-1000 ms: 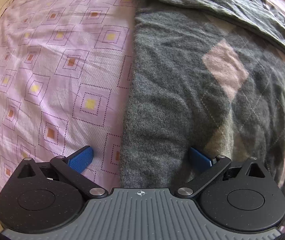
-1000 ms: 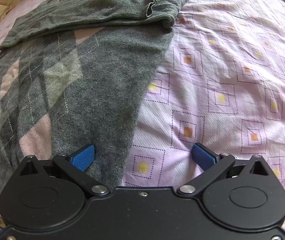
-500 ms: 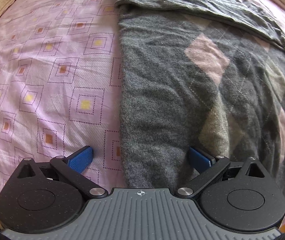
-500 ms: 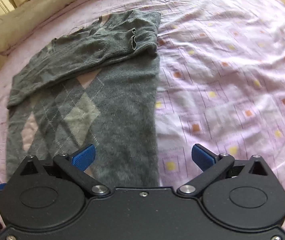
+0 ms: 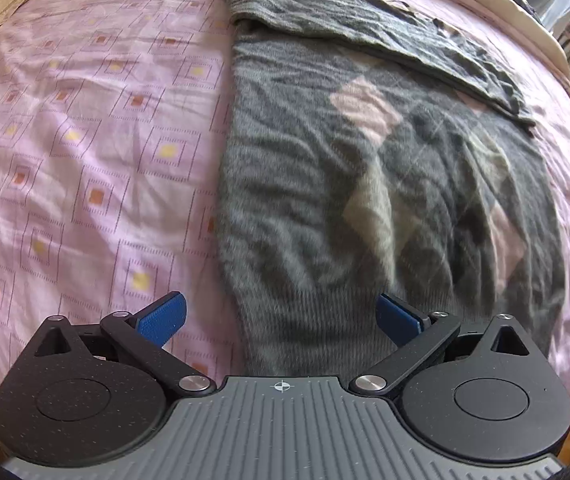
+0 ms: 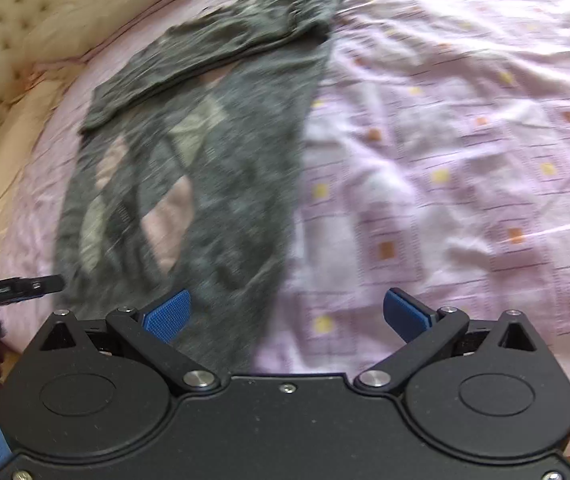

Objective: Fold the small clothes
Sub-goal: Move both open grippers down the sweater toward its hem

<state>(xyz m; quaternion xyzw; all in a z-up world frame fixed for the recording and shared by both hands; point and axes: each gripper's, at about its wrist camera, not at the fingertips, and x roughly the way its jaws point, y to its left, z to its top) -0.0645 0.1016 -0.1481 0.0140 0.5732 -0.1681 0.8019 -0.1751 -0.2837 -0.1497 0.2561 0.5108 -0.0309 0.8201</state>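
Sweater (image 5: 365,184) flat on bedsheet (image 5: 85,140), hem edge between both grippers' spread jaws

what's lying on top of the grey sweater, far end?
A folded-over grey sleeve lies across the far end of the argyle sweater, which rests on the pink patterned bedsheet. The collar and chest beneath the sleeve are covered. Both grippers are open, holding nothing.
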